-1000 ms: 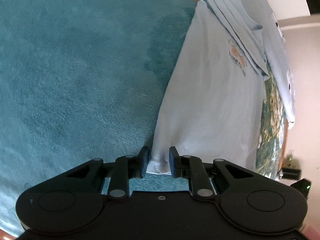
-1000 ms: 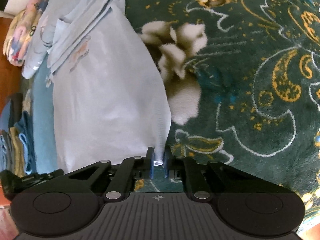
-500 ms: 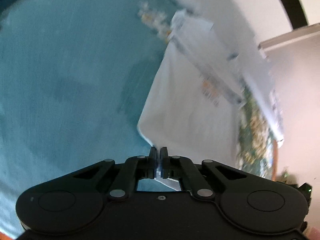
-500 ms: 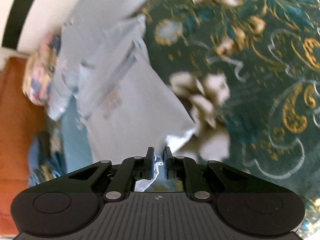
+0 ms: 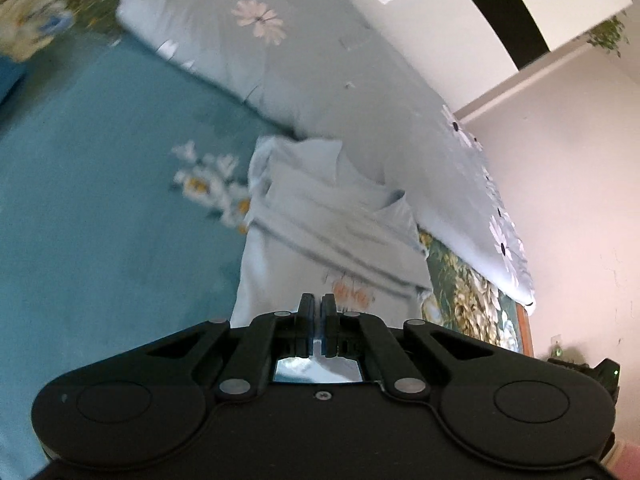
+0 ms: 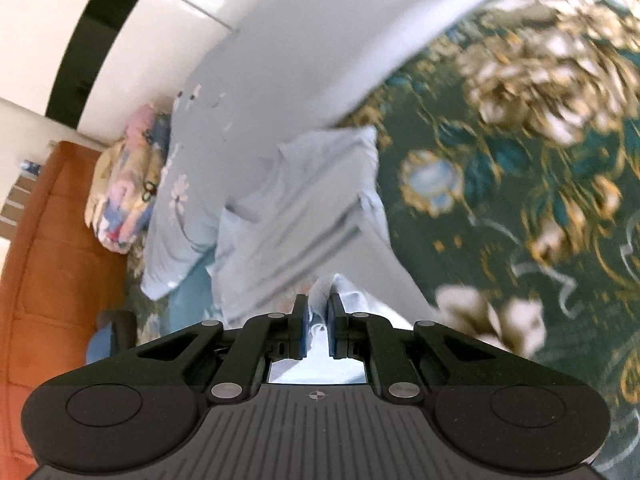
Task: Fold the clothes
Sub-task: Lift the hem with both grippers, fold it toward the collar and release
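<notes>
A pale blue T-shirt (image 5: 320, 240) with an orange print lies on the bed, its sleeves folded in near the collar end. My left gripper (image 5: 317, 304) is shut on the shirt's hem corner, lifted above the body of the shirt. In the right wrist view the same T-shirt (image 6: 296, 216) stretches away from me, and my right gripper (image 6: 317, 306) is shut on the other hem corner, a bunch of cloth showing between its pads. Both views are blurred by motion.
A teal blanket (image 5: 100, 220) covers the bed on the left, a dark green floral blanket (image 6: 500, 200) on the right. A pale flowered pillow (image 5: 320, 60) lies beyond the shirt. A folded colourful cloth (image 6: 120, 192) sits by the orange-brown headboard (image 6: 60, 260).
The left gripper, open around the hem a second ago, has shut on it. Both grippers have lifted the hem and carried it forward toward the collar end.
</notes>
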`<state>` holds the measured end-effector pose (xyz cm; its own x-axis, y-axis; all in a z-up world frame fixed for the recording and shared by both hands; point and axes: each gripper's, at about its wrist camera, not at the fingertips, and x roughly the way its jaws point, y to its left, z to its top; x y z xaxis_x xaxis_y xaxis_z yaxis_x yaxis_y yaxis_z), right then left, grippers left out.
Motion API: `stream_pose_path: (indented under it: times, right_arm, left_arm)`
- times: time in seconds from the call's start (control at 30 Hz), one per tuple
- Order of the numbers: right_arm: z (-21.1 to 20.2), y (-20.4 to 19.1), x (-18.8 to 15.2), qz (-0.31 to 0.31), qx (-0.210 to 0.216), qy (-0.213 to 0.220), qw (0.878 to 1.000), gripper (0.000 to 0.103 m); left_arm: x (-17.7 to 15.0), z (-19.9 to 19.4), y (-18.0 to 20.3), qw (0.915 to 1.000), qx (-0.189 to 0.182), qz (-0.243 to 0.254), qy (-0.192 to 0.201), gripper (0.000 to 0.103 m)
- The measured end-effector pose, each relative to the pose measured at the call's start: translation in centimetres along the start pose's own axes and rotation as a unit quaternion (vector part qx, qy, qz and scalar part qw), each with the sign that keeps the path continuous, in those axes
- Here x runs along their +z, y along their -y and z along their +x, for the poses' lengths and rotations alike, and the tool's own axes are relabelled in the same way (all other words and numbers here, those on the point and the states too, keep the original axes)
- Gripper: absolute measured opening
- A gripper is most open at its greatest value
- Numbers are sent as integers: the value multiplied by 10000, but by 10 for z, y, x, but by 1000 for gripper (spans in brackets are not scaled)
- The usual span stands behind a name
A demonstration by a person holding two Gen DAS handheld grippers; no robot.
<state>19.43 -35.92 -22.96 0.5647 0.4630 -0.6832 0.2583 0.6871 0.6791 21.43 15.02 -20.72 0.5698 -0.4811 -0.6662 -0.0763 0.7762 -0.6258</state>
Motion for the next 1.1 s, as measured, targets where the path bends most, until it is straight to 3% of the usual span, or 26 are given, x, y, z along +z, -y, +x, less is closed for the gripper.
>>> stream_pose_path:
  times: [0.2,0.47,0.8,1.1]
  right_arm:
    - [17,-16,34,-84,100,280,9995,8]
    - [60,-22,83,-118,192,352,9991,8]
    - [133,-10,142,-262,124,3,9996,8]
    - [191,-1,170,-221,74,-275,9993,8]
  left_arm:
    - [41,26,5,9997,-91,162,161,0]
    - [84,71,11,9991,181,176,351,0]
    - [114,140,6,9957,706,27,598,0]
    - [134,185,-6,9920,1047,2,702,0]
